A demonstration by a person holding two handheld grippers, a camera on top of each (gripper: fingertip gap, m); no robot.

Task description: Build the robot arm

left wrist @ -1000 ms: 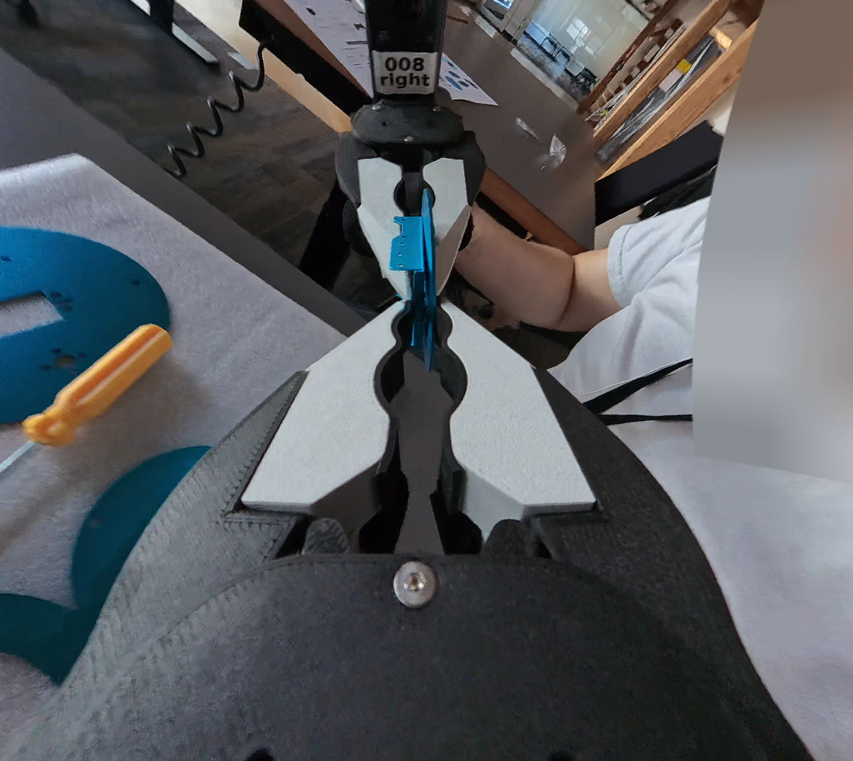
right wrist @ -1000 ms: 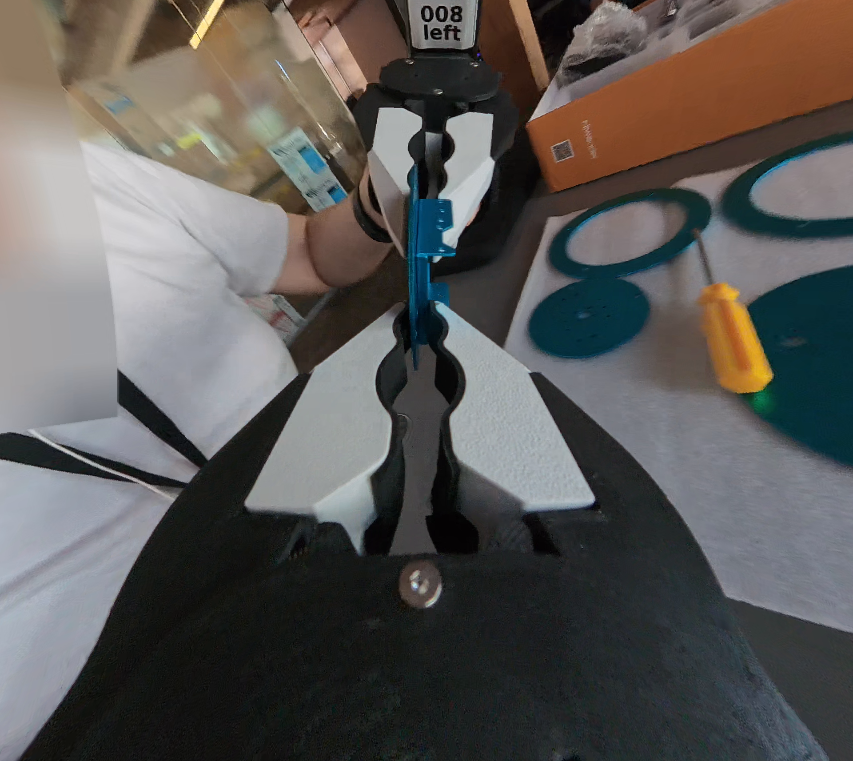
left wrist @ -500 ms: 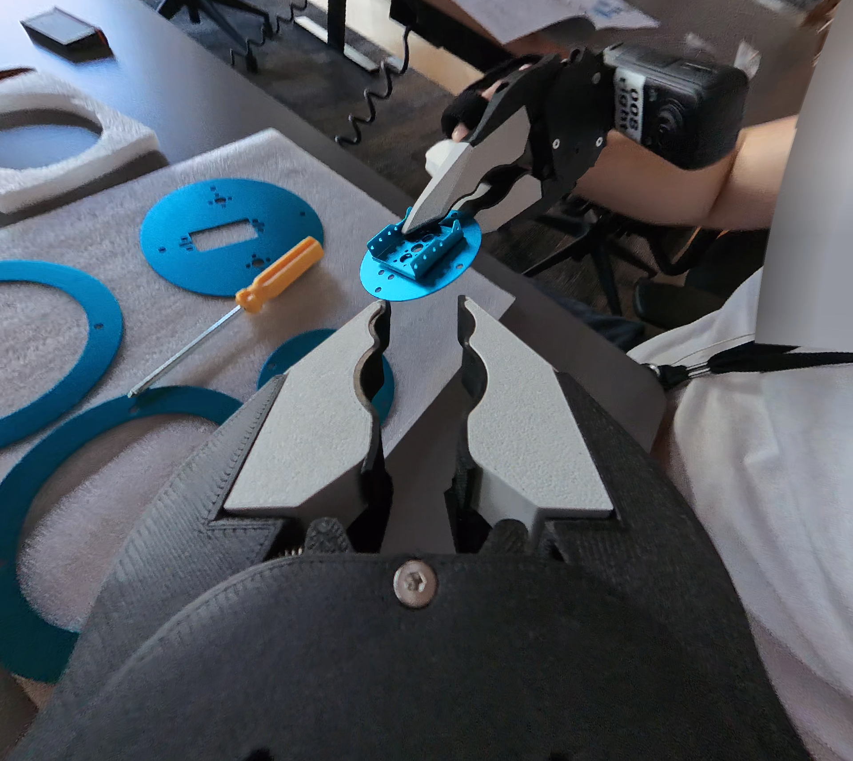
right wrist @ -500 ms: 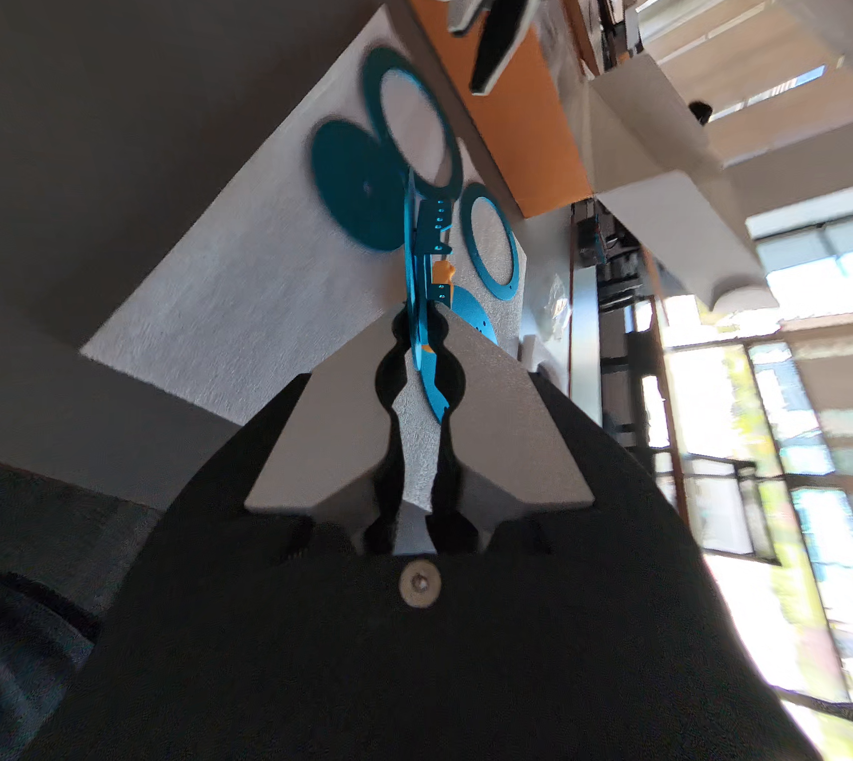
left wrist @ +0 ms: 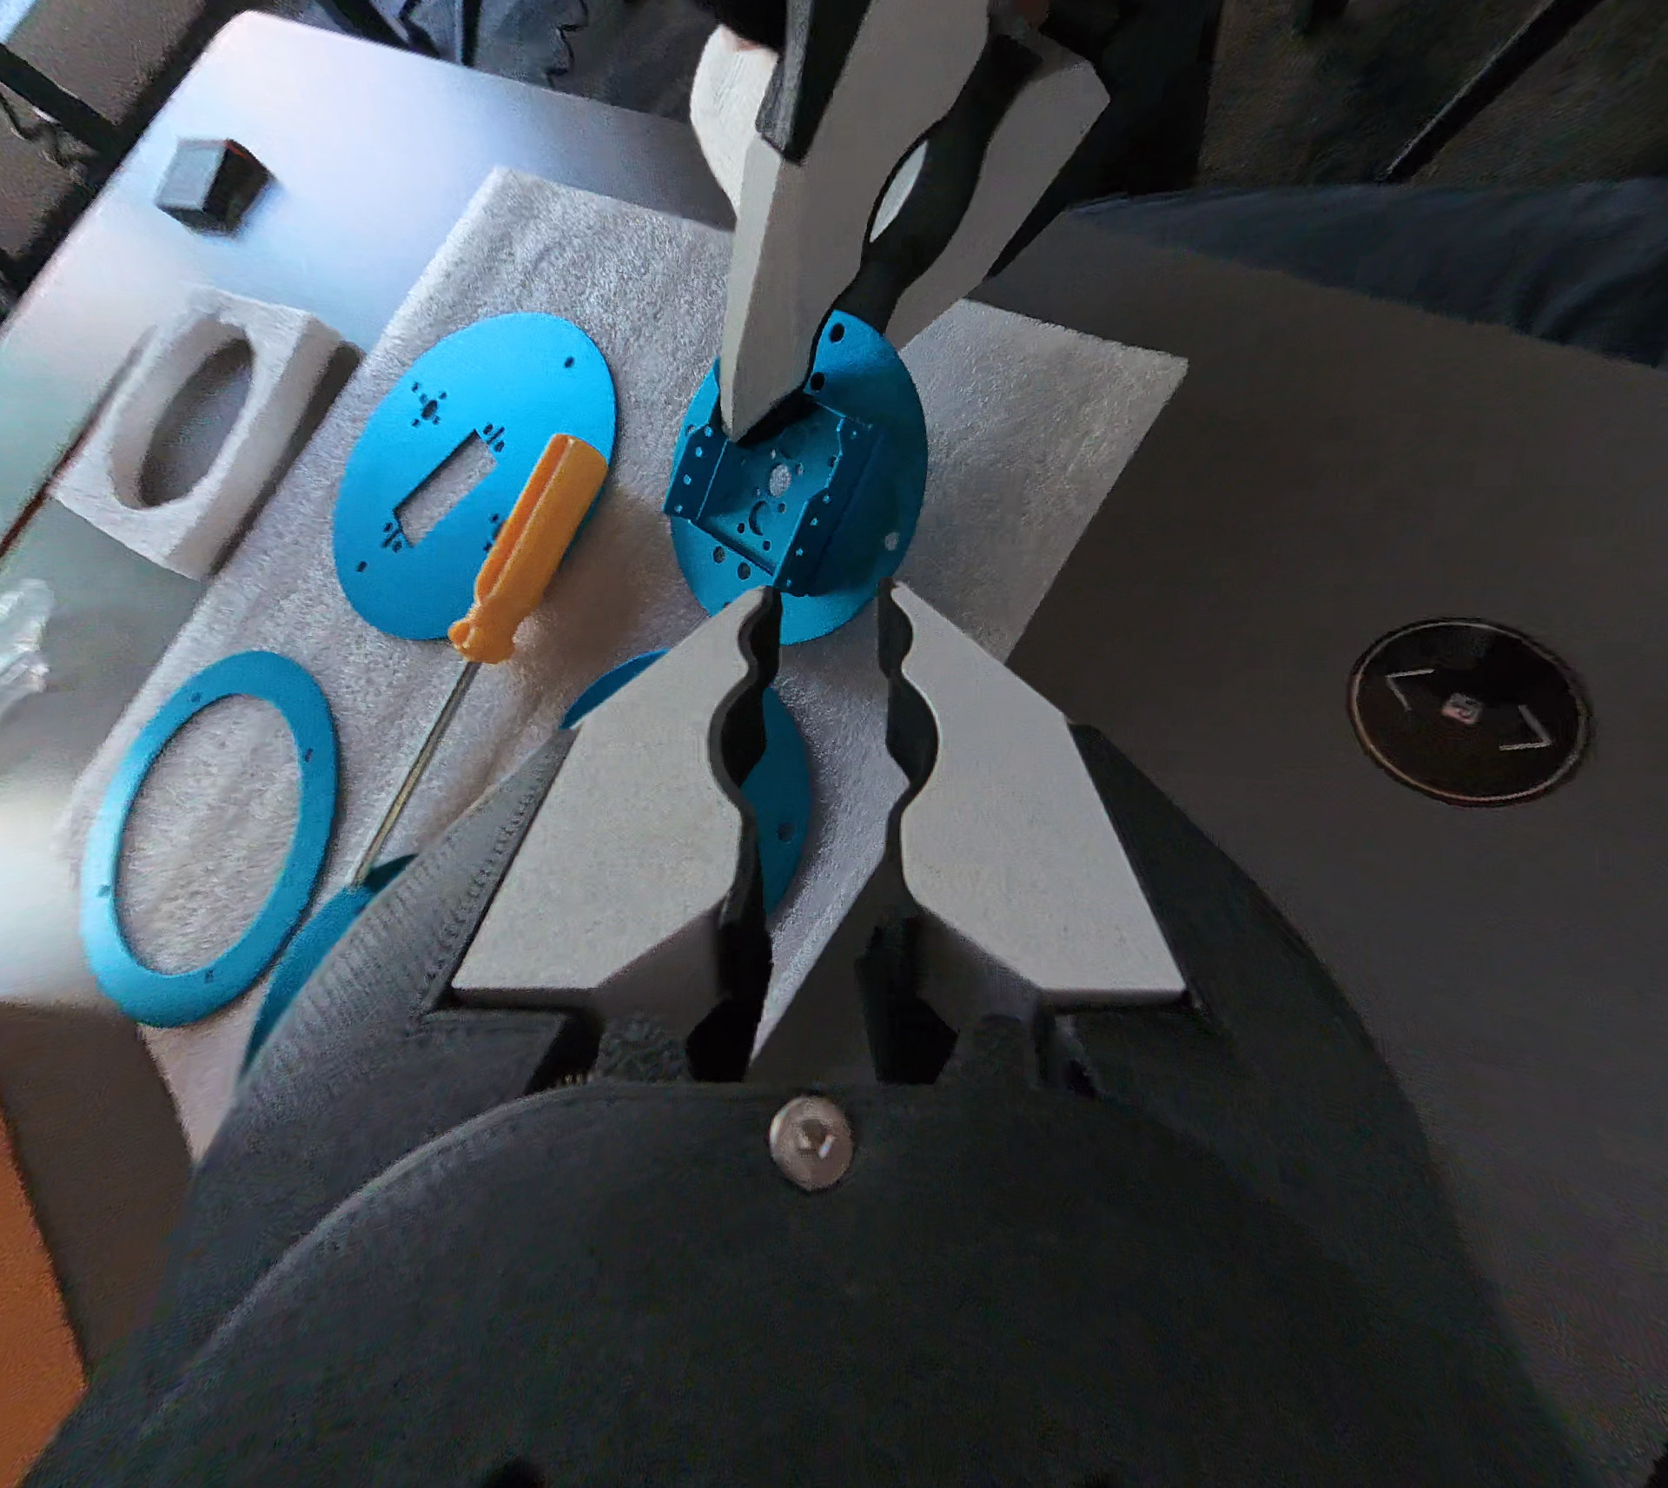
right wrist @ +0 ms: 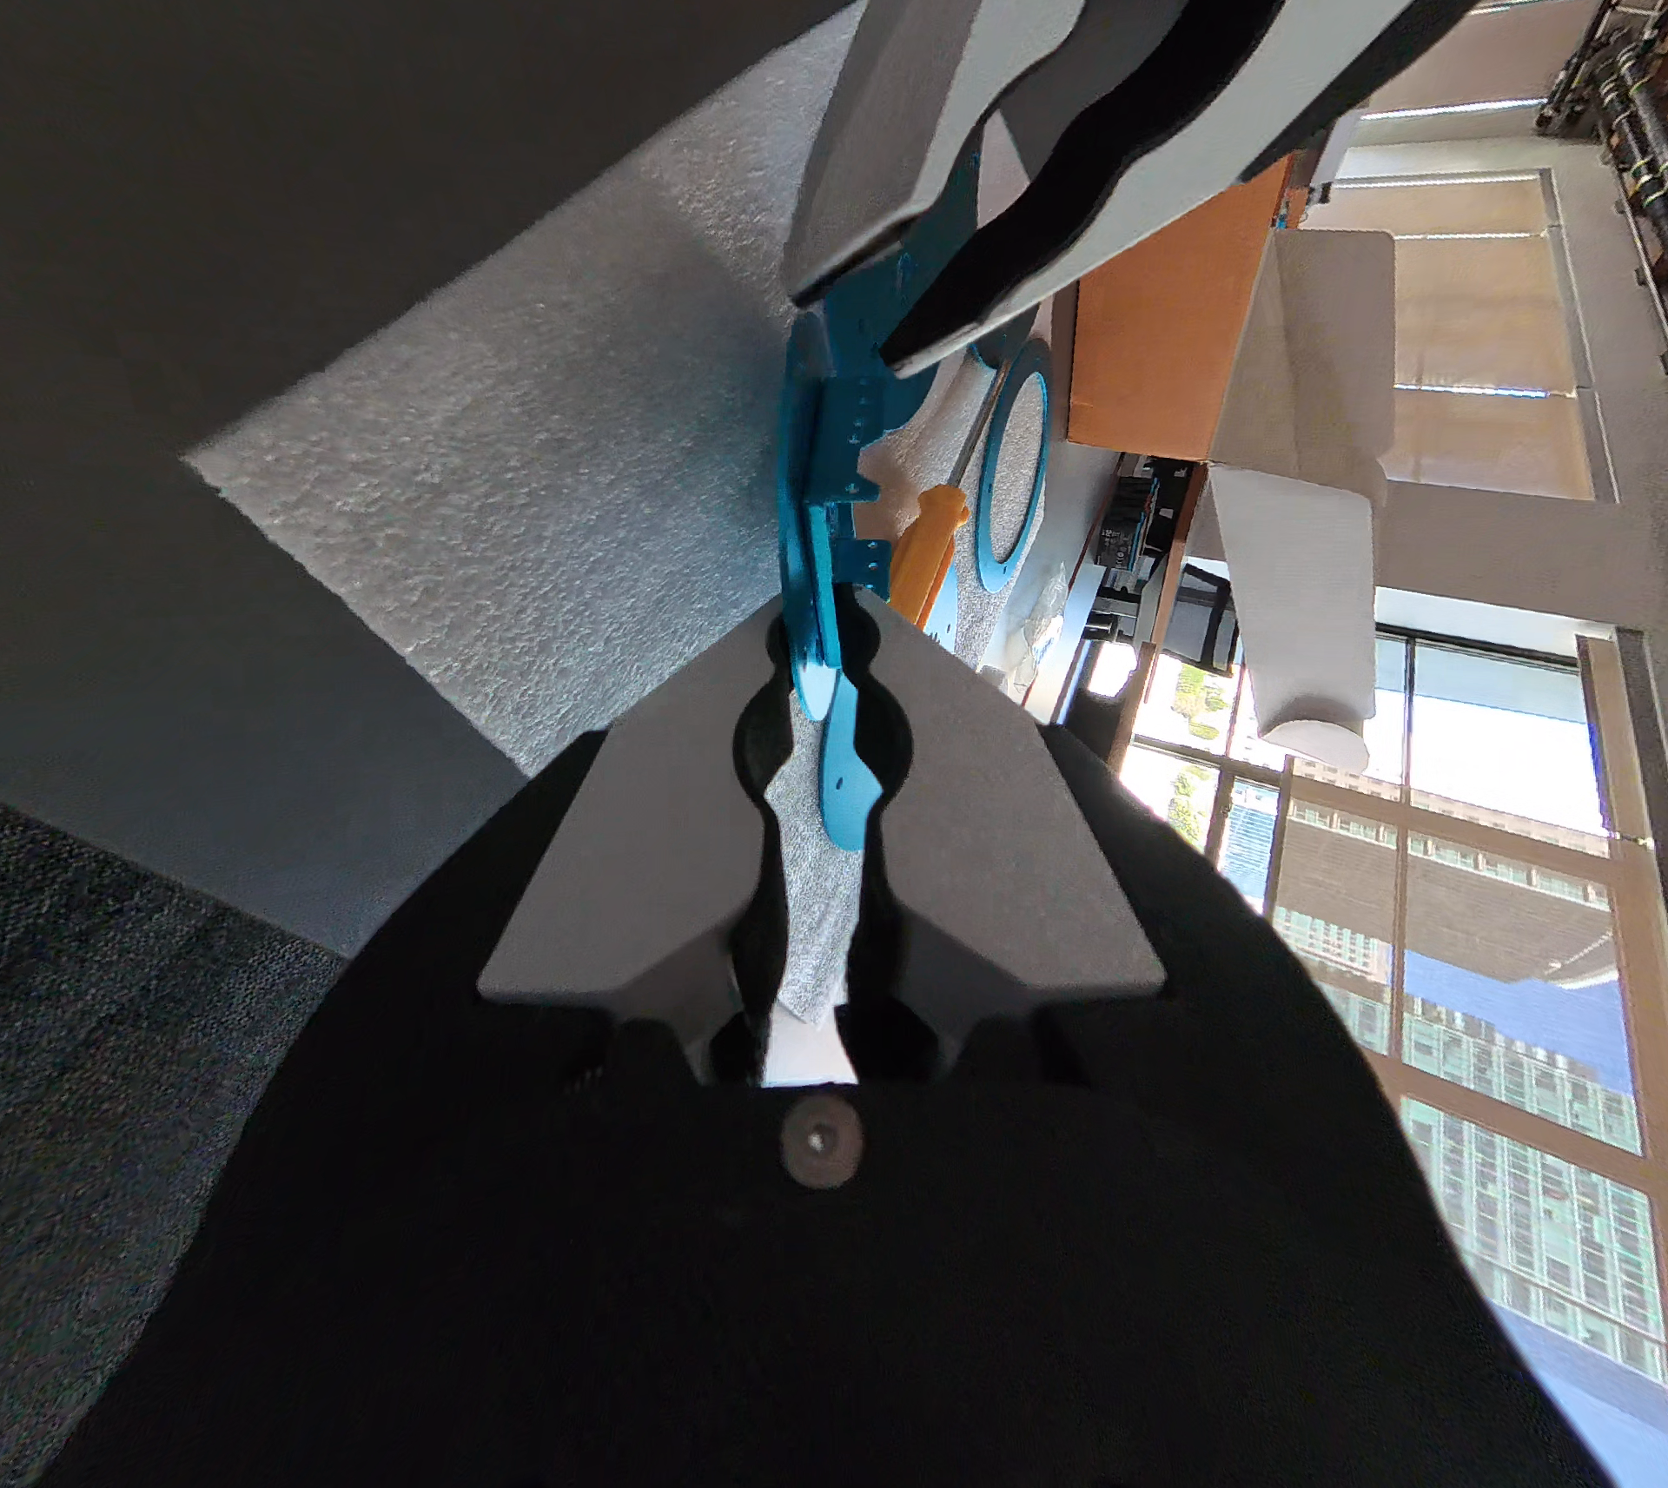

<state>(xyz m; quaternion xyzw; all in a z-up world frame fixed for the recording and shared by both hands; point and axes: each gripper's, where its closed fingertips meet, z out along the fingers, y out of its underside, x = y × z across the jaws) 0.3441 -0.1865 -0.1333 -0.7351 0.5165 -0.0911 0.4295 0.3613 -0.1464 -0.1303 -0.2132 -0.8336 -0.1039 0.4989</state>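
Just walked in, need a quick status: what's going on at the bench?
A person works two handheld grippers over a white foam sheet. The right gripper is clamped on the rim of a blue disc with a bracket, holding it at the sheet. The left gripper is open and empty, its tips just short of that disc. An orange screwdriver, a slotted blue disc and a blue ring lie alongside.

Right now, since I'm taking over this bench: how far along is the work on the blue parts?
Done: a bracket sits on the small disc. In hand: the right gripper is shut on that disc's edge, at the foam mat; the left gripper is open beside it. Remaining: slotted disc, ring and screwdriver lie loose.
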